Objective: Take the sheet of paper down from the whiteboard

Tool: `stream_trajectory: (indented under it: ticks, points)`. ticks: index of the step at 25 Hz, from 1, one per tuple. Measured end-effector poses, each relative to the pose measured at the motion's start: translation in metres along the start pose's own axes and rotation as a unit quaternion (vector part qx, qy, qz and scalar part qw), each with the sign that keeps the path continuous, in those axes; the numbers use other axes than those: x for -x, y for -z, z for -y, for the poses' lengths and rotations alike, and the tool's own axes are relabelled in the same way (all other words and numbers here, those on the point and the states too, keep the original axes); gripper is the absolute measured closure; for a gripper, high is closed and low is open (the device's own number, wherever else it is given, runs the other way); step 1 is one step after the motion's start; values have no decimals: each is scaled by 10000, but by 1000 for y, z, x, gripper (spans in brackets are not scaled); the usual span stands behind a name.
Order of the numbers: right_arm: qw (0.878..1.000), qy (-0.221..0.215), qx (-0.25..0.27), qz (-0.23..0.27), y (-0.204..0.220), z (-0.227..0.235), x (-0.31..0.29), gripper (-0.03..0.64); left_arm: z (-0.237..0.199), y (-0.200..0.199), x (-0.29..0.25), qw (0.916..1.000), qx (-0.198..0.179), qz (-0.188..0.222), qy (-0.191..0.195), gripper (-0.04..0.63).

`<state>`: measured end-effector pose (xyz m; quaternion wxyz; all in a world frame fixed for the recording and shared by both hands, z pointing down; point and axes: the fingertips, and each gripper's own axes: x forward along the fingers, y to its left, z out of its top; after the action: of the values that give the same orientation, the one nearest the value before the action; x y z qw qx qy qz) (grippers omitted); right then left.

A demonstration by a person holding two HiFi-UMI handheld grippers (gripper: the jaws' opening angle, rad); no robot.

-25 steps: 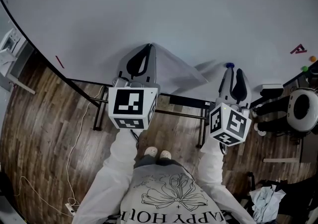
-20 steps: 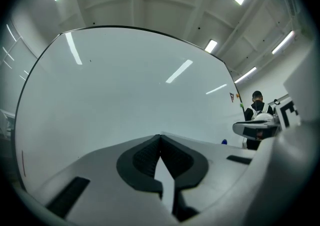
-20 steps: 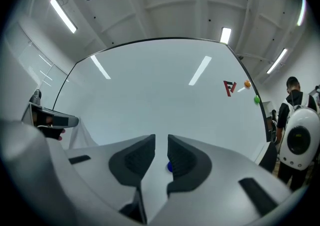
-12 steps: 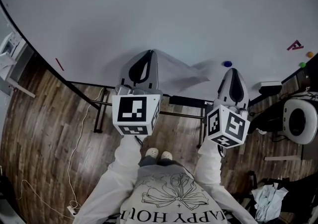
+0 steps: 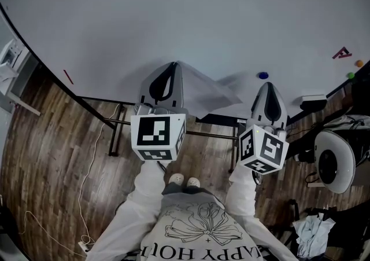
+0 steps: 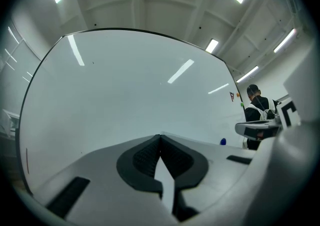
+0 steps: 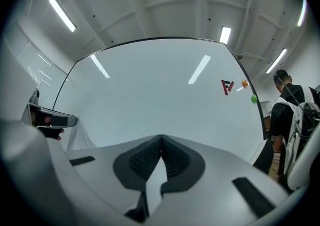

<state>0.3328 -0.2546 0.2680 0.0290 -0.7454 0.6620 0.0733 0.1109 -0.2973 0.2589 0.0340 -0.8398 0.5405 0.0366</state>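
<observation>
A white sheet of paper [image 5: 205, 89] hangs slack against the whiteboard [image 5: 191, 17]. My left gripper [image 5: 172, 64] is shut on the sheet's upper left corner, and the rest of the sheet droops to the right of it. In the left gripper view the jaws [image 6: 160, 137] meet tip to tip. A small blue magnet [image 5: 263, 74] sticks to the board, apart from the sheet's right corner. My right gripper [image 5: 267, 84] sits just below that magnet, shut, with nothing between its jaws [image 7: 161, 137]. The sheet [image 7: 80, 137] also shows at the left of the right gripper view.
Red marks [image 5: 345, 53], an orange magnet [image 5: 359, 63] and a green magnet [image 5: 351, 74] sit at the board's right edge. A person [image 7: 290, 115] with a backpack stands to the right. The board's stand bars [image 5: 214, 132] and a floor cable [image 5: 87, 184] lie below.
The right gripper's jaws, open around the blue magnet a second ago, have closed and drawn back slightly below it; the magnet stays on the board. The left gripper keeps its hold.
</observation>
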Motion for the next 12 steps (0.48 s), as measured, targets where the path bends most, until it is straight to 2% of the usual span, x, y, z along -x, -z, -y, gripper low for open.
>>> stream_trajectory:
  ticks: [12]
  points:
    - [9999, -106, 37, -34, 1, -8, -1, 614, 0, 8, -1, 10000, 38, -74, -5, 591]
